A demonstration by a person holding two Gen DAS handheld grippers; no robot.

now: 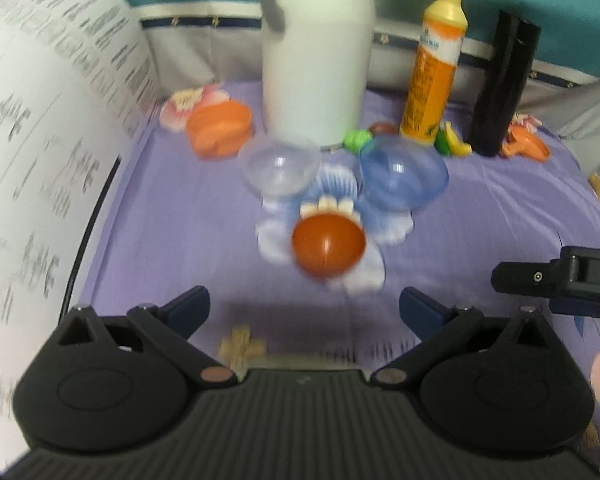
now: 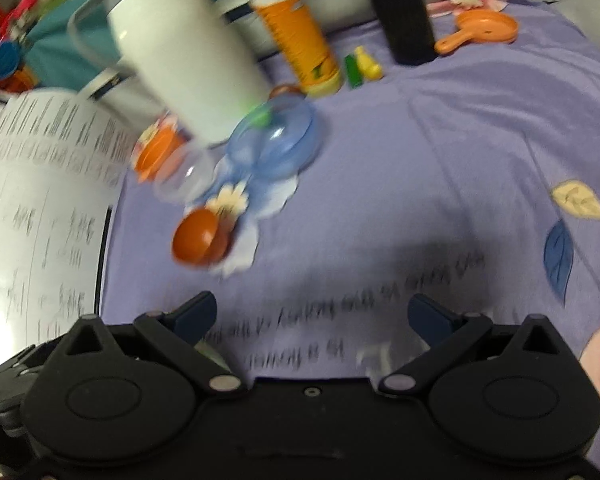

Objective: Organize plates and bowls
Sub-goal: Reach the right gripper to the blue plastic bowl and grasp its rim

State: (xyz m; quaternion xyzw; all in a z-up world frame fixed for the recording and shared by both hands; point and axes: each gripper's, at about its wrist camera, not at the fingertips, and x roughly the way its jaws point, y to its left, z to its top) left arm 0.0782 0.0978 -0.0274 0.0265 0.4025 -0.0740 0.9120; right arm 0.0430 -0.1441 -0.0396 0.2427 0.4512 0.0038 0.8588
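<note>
A small red-brown bowl (image 1: 327,245) lies on the purple flowered cloth, straight ahead of my left gripper (image 1: 305,309), which is open and empty. Behind it sit a clear bowl (image 1: 279,169) and a blue translucent bowl (image 1: 403,175). An orange dish (image 1: 219,125) lies further back left. In the right wrist view the red-brown bowl (image 2: 201,237), clear bowl (image 2: 188,179) and blue bowl (image 2: 275,141) lie ahead to the left of my right gripper (image 2: 311,315), which is open and empty. An orange handled dish (image 2: 483,29) lies far right.
A tall white bottle (image 1: 318,44), an orange bottle (image 1: 436,68) and a black cylinder (image 1: 502,88) stand at the back. A printed paper sheet (image 1: 40,152) rises on the left. Small green and yellow toys (image 1: 452,142) lie near the orange bottle. The right gripper's body (image 1: 560,280) shows at the right edge.
</note>
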